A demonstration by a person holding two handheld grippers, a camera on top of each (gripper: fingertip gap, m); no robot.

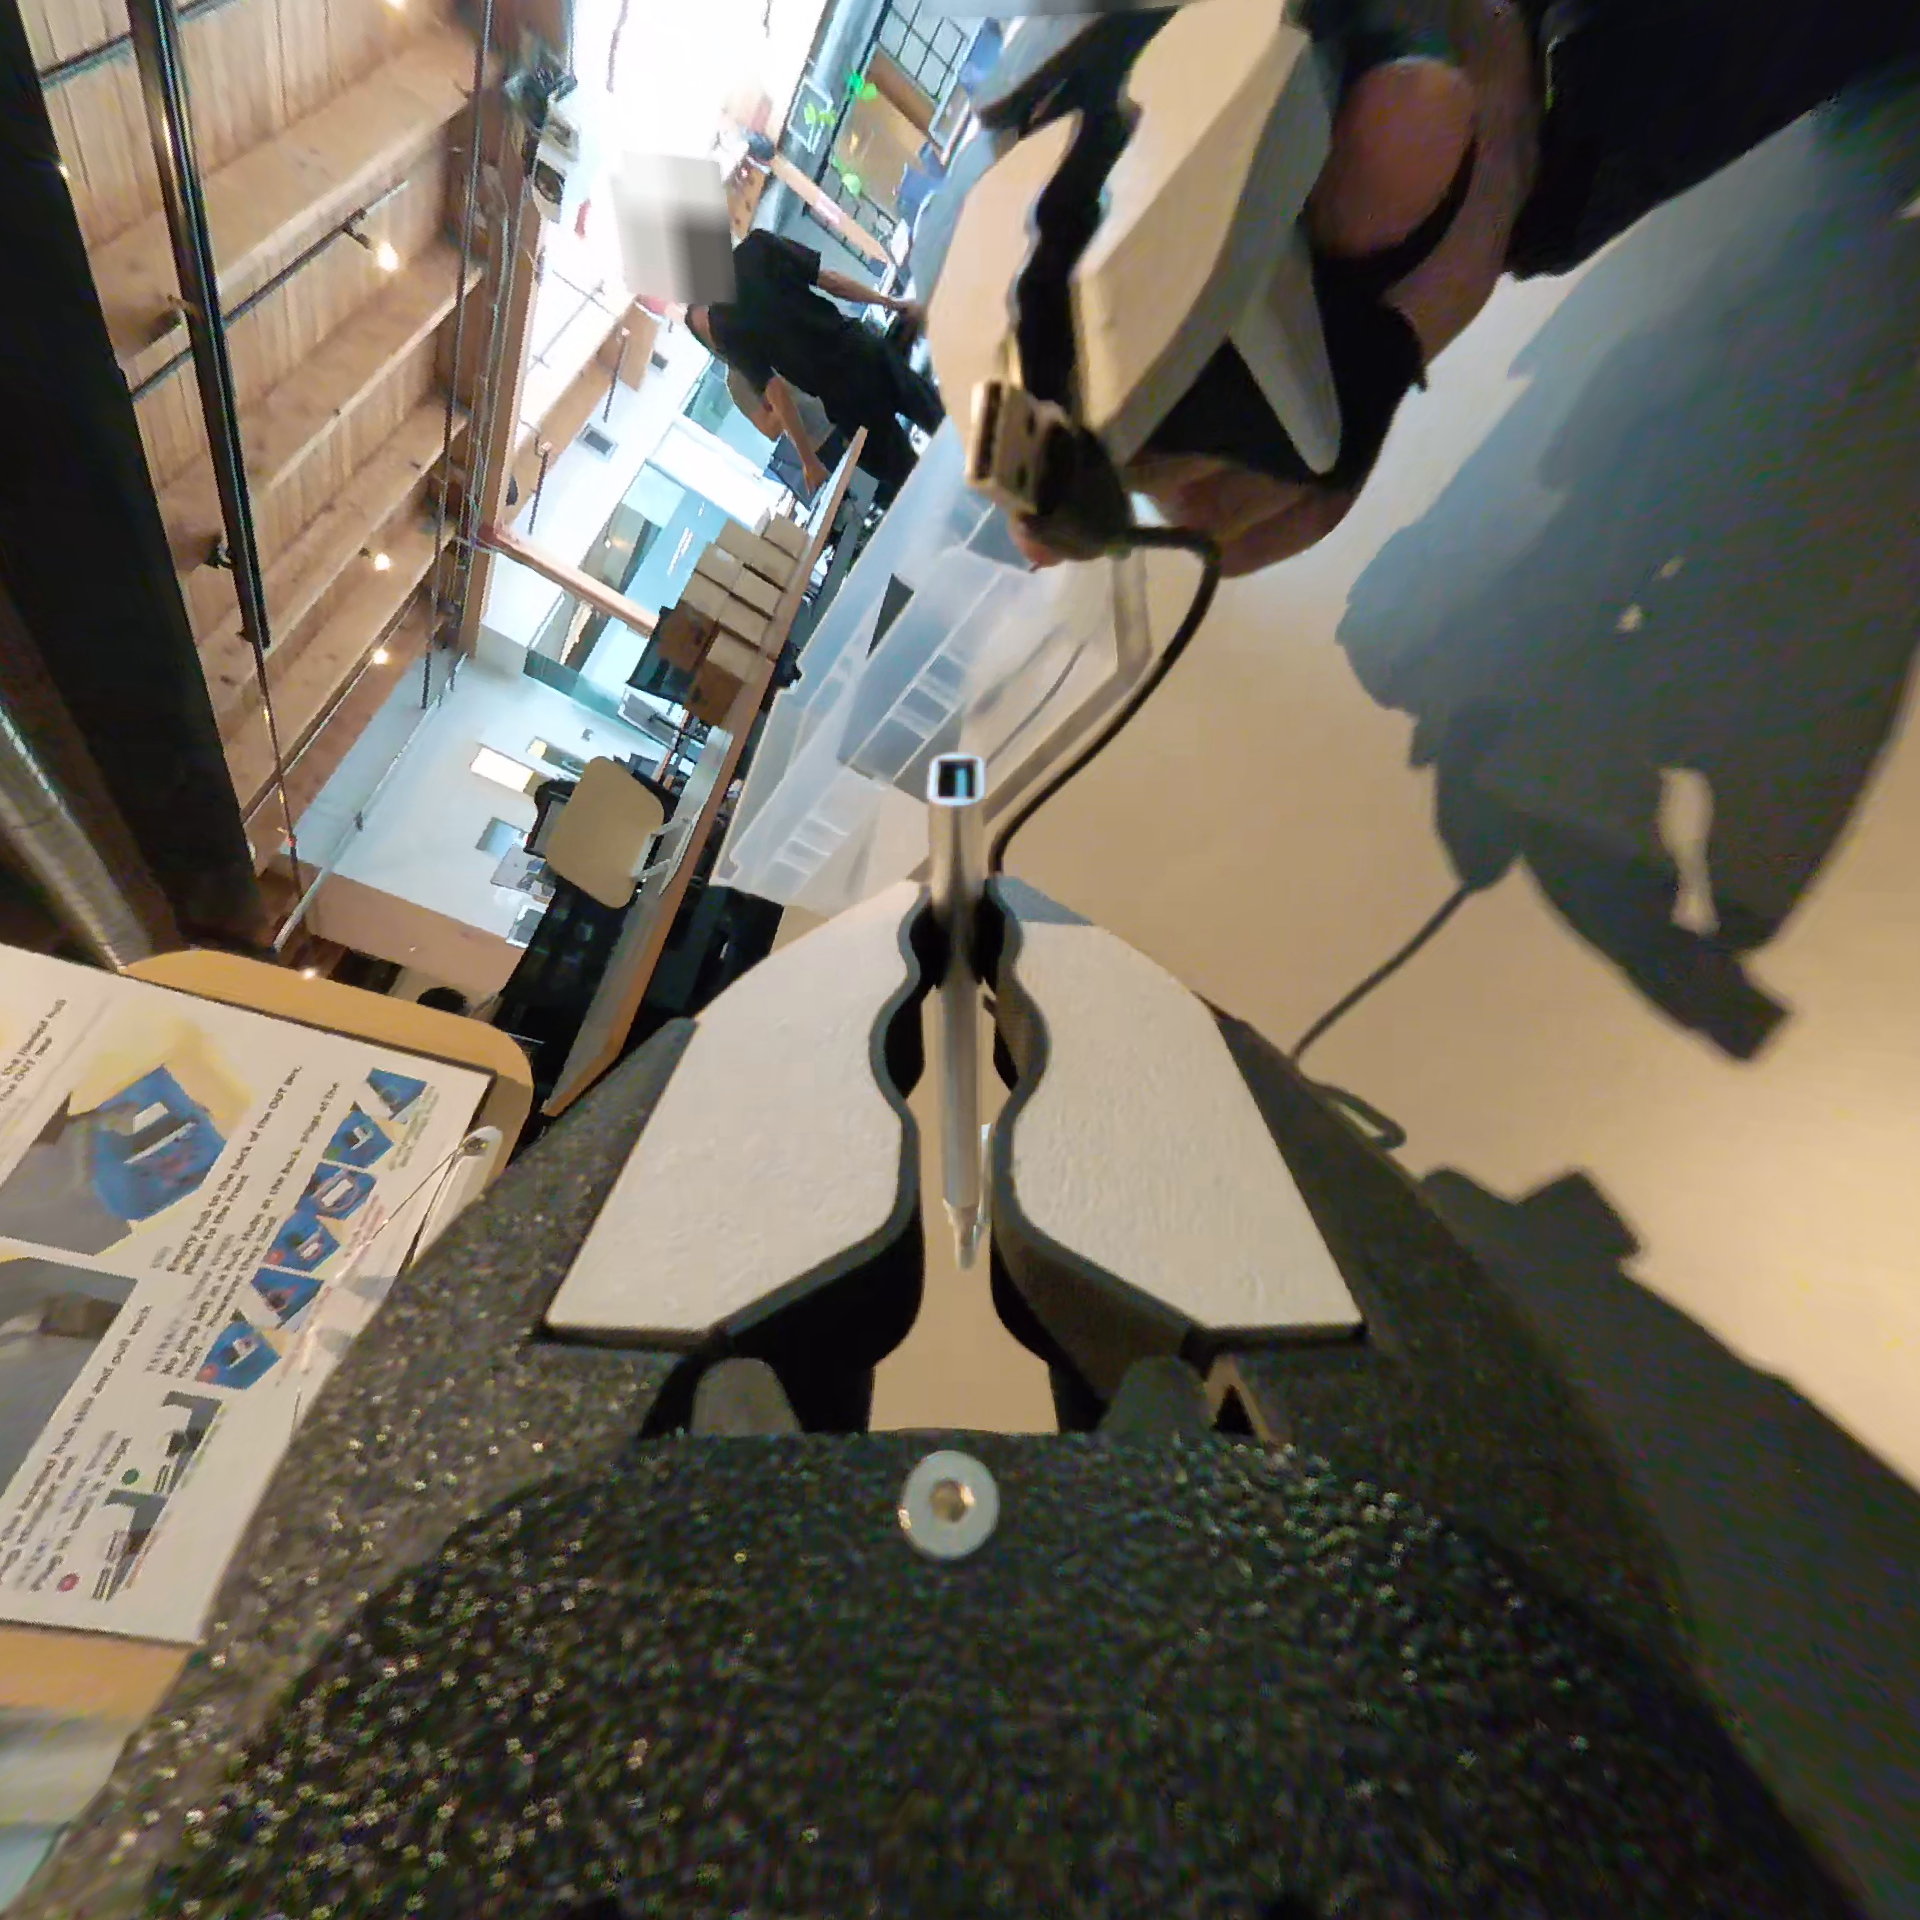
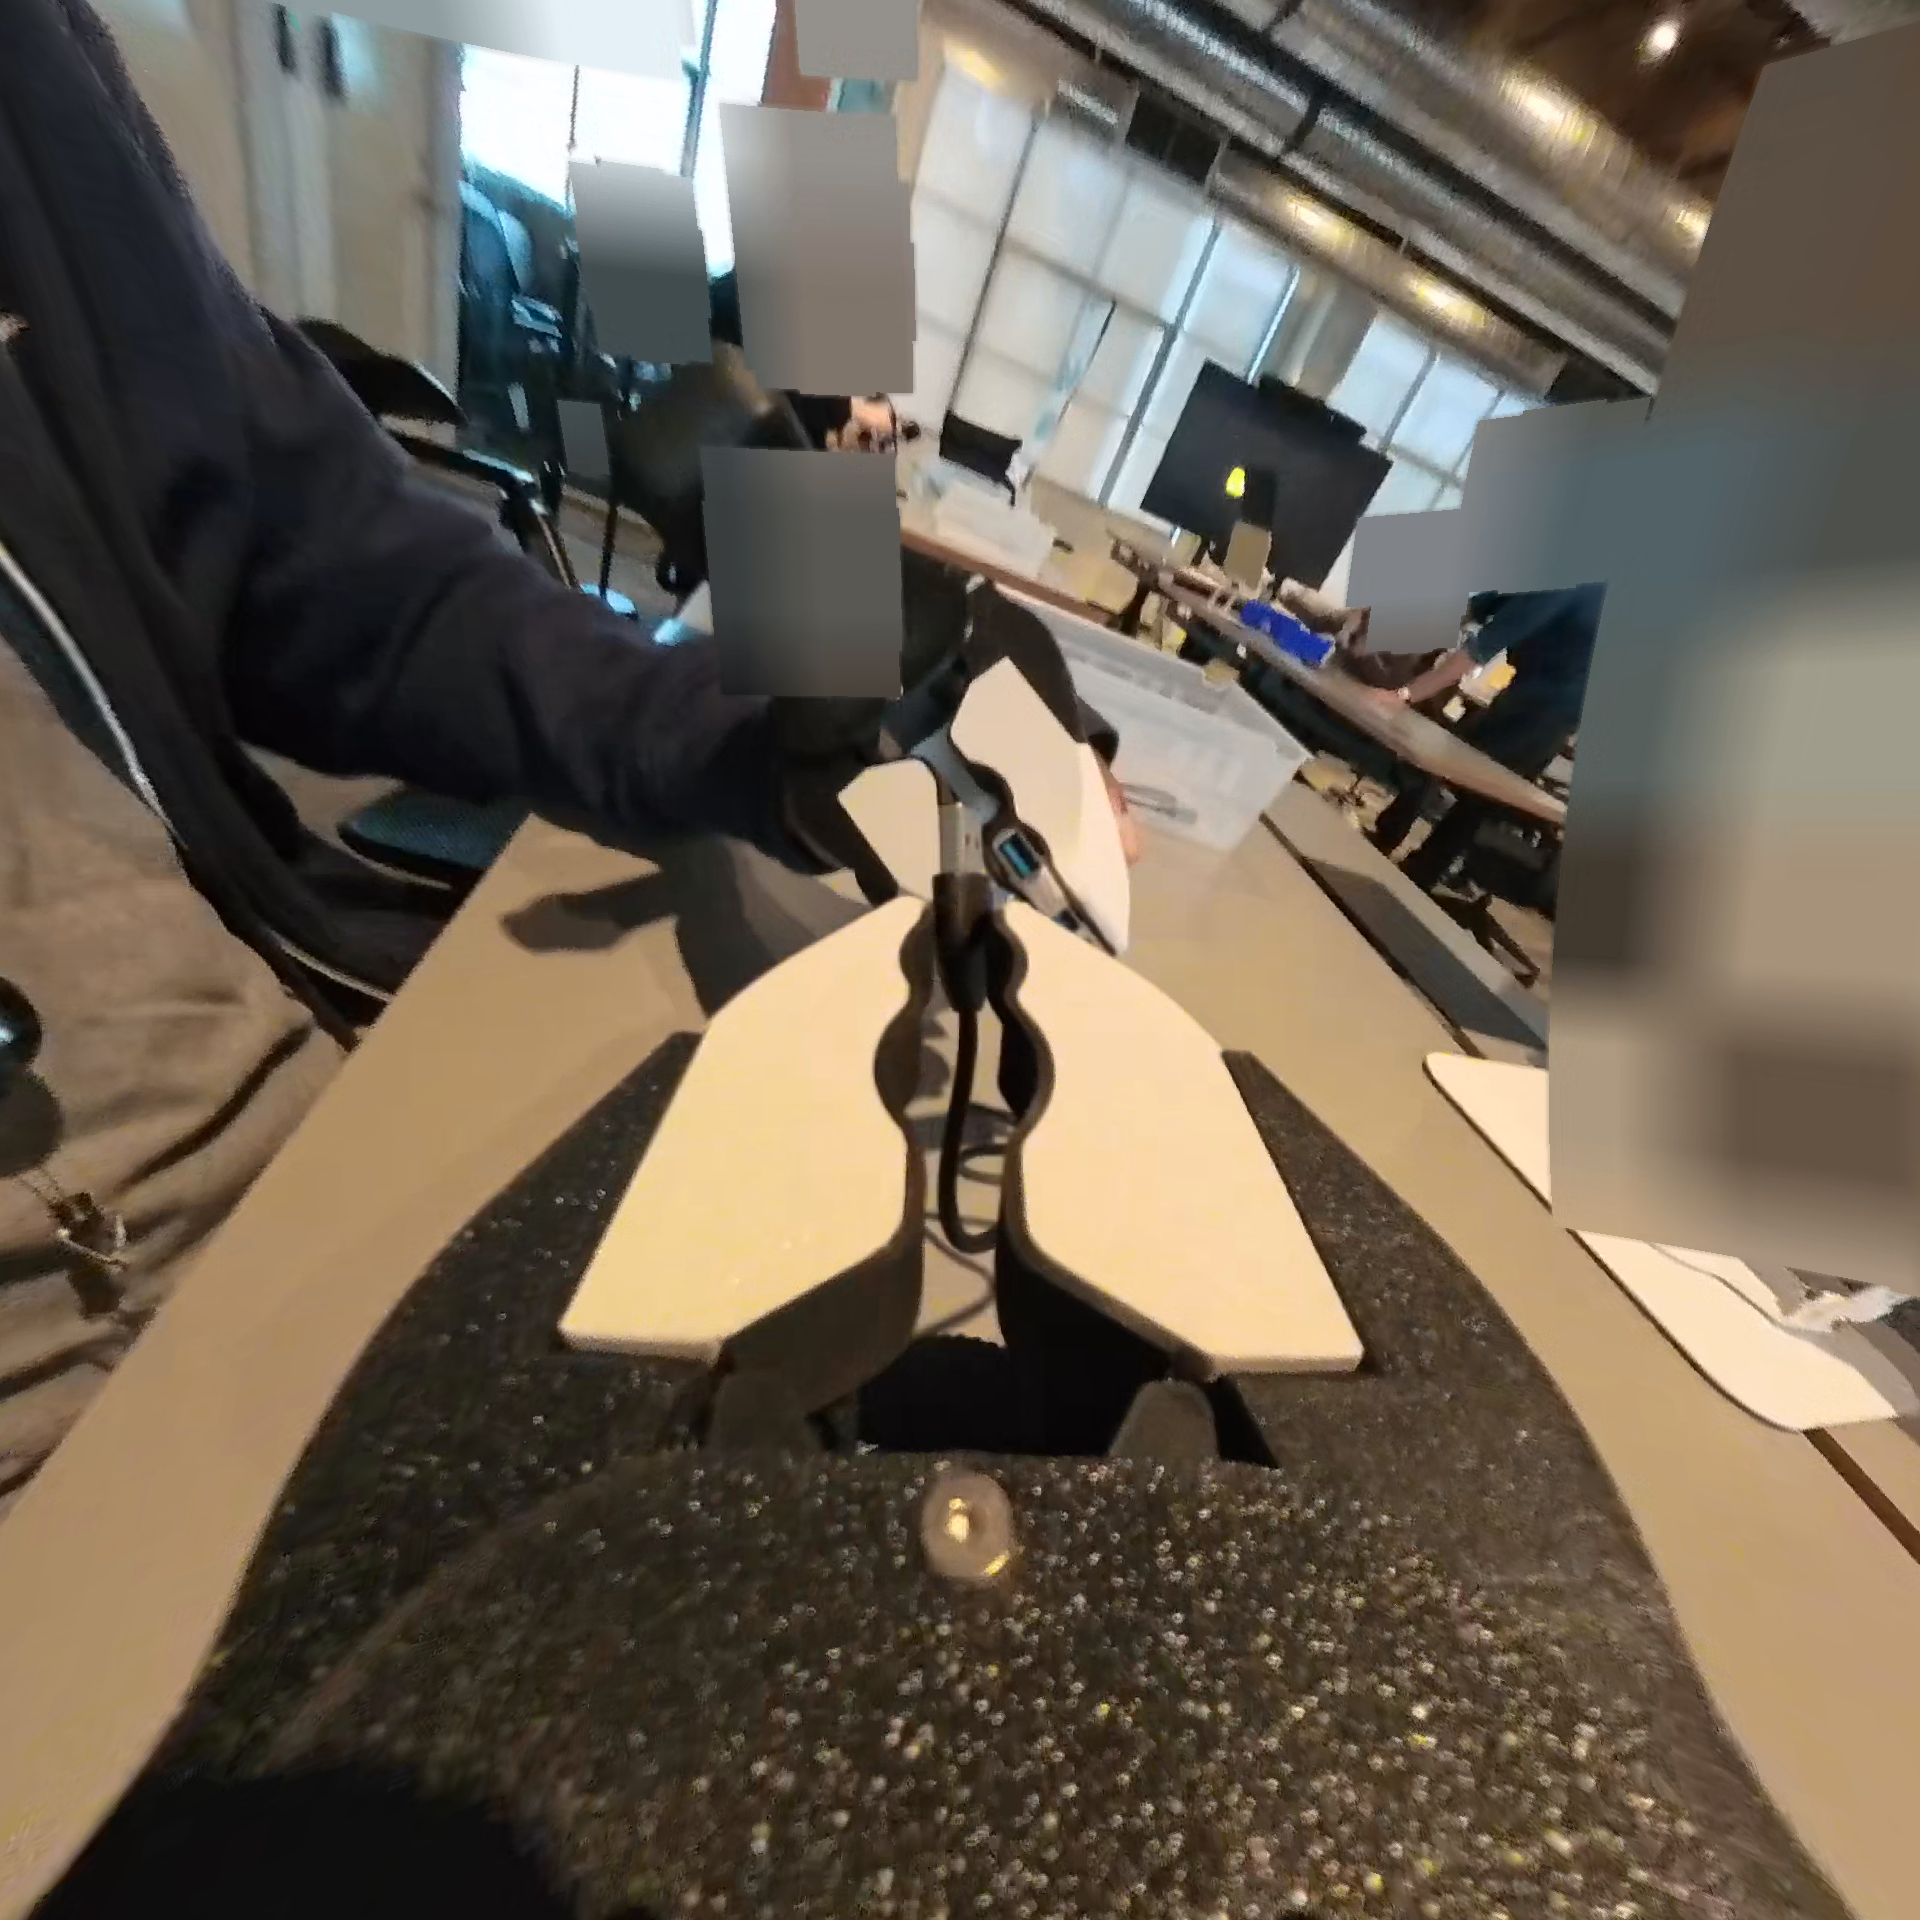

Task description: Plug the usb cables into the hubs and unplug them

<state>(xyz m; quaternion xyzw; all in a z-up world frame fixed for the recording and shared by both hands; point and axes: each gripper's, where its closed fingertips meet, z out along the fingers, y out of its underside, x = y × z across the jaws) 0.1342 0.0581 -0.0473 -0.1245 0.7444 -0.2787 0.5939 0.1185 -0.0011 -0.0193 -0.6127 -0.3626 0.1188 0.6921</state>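
A: Well, take the table (image 2: 1226, 966) as the landmark. Both claws are raised above it; nothing of the task rests on it except a length of black cable (image 1: 1382, 966) trailing down to it.

B: And the clear bin (image 2: 1195, 727)?

A: At the table's far side, untouched. Above the table, the left gripper (image 1: 956, 914) is closed edge-on around the slim silver hub (image 1: 956, 831), whose end sticks out past the tips.

B: The right one?

A: The right gripper (image 2: 961, 935) is pinched shut on the black body of the usb plug (image 1: 1013, 442), metal end forward, just short of the hub's blue port (image 2: 1010, 854).

B: What might go wrong?

A: I'd judge misalignment. The plug looks tilted against the port, so pushing may jam it on the rim. The hub is held only by its thin edges, so a push could twist or slide it in the left claw.
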